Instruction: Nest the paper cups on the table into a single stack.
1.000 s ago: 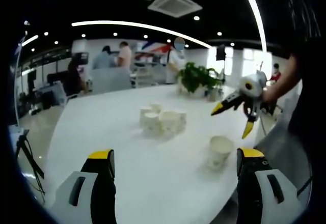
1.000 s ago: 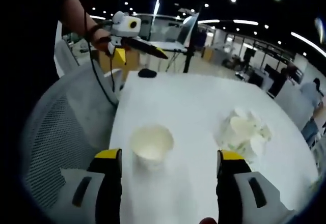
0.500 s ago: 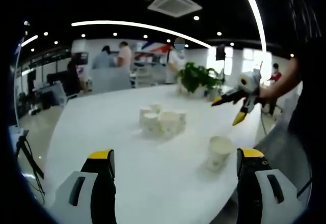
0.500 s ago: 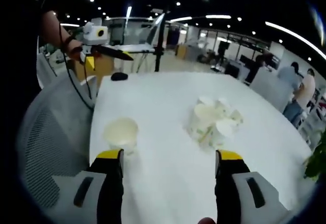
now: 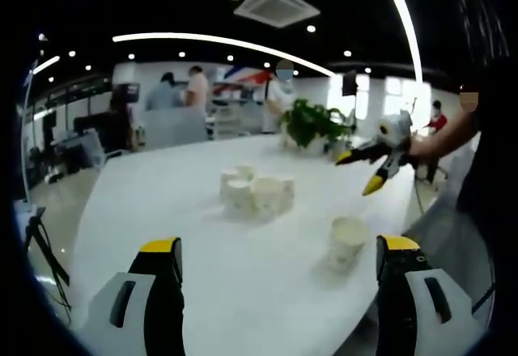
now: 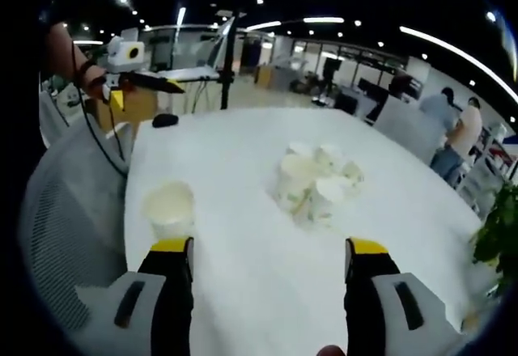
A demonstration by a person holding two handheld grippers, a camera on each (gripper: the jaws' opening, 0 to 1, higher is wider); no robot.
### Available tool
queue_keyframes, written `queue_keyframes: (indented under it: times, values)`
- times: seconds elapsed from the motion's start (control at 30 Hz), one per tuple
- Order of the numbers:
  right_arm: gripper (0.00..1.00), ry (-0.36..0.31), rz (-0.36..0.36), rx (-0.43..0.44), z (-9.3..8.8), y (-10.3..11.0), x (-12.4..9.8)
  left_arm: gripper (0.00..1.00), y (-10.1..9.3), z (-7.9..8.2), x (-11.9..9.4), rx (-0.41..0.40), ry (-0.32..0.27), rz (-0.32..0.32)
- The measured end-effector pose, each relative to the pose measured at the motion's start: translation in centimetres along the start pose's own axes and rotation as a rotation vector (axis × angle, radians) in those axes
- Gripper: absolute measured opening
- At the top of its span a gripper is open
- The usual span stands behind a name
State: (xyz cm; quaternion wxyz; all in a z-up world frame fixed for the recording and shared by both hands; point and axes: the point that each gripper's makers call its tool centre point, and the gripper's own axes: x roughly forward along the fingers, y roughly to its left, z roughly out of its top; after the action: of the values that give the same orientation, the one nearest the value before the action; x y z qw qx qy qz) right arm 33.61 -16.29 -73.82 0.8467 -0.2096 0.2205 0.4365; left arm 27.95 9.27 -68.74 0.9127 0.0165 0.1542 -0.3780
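A cluster of several white paper cups [image 5: 255, 194] stands near the middle of the white table [image 5: 154, 210]. A single upright cup [image 5: 346, 243] sits apart, close to the table's near edge. My left gripper [image 5: 279, 247] is open and empty, held back from the cups. The right gripper [image 5: 356, 172] hovers open above the table's right side, held by a hand. In the right gripper view, the lone cup [image 6: 168, 208] stands just beyond my left jaw and the cluster [image 6: 316, 180] lies ahead. My right gripper [image 6: 269, 247] is open. The left gripper [image 6: 150, 93] hangs open at upper left.
A potted plant [image 5: 312, 121] stands at the table's far end. A grey mesh chair [image 6: 57, 235] sits beside the table edge near the lone cup. A small black object [image 6: 164, 119] lies at the table's far corner. A black stand [image 6: 227, 65] and people are in the background.
The right gripper view has swung so the lone cup now sits left and the cluster nearer centre. In the left gripper view the right gripper rose slightly. The cups have not moved.
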Motion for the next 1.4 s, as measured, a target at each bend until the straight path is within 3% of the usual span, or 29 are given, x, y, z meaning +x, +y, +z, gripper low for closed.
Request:
queue_keyframes:
  times: [0.27,0.47,0.97,1.4]
  values:
    - [0.88,0.023,-0.029,0.025,-0.9,-0.5,0.2,1.0,-0.1,0.3,0.3,0.0,-0.001,-0.002]
    - [1.0,-0.009,-0.083,0.059,-0.8,-1.5,-0.2,1.0,0.1,0.3,0.5,0.008,0.005,0.0]
    - [1.0,0.038,-0.077,0.088,-2.8,-0.9,-0.3,0.99,0.9,0.1,2.3,0.041,0.006,-0.016]
    - [0.99,0.059,-0.111,0.123,-4.4,-0.3,-1.2,0.94,2.0,0.5,7.0,0.101,0.028,-0.083]
